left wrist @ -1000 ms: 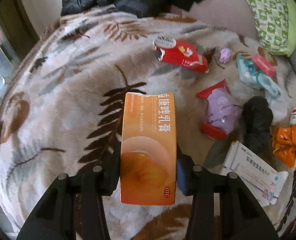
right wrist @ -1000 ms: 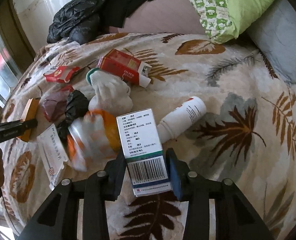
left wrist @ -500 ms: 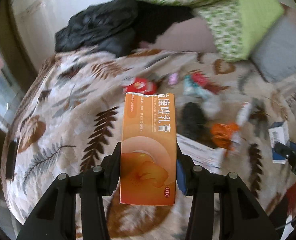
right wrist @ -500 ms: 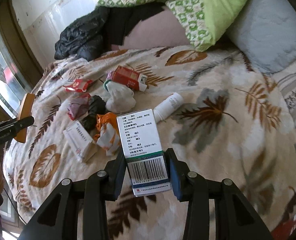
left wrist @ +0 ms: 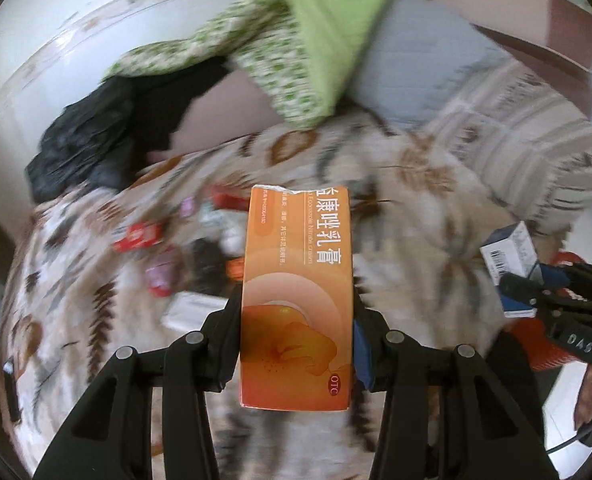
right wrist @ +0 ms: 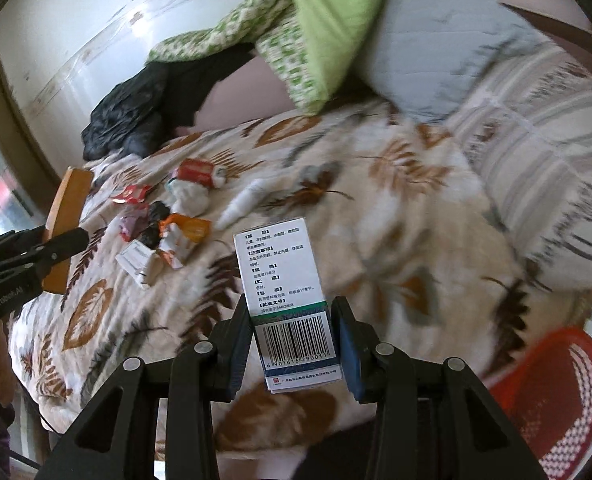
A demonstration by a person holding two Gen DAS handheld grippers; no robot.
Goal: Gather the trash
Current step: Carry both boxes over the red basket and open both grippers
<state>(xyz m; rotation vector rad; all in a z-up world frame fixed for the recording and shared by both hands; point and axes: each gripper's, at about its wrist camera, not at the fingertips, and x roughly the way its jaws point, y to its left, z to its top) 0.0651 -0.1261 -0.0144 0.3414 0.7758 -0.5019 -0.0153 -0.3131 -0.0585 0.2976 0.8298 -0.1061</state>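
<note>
My left gripper (left wrist: 296,344) is shut on an orange medicine box (left wrist: 296,292) and holds it high above the bed. My right gripper (right wrist: 294,344) is shut on a white box with a barcode (right wrist: 288,300), also lifted off the bed. The right gripper and its white box (left wrist: 508,252) show at the right of the left wrist view. The left gripper and the orange box (right wrist: 64,216) show at the left of the right wrist view. Several pieces of trash (right wrist: 168,220) lie in a cluster on the leaf-patterned blanket (right wrist: 376,208). A white tube (right wrist: 244,200) lies beside them.
A red mesh basket (right wrist: 556,392) stands at the lower right, off the bed's edge. A green pillow (right wrist: 316,32), a grey pillow (right wrist: 436,52) and dark clothes (right wrist: 136,116) lie at the head of the bed. A striped blanket (right wrist: 544,152) is at the right.
Both grippers have risen and pulled back from the bed with their boxes held. The view has swung right, and the red basket has come into sight.
</note>
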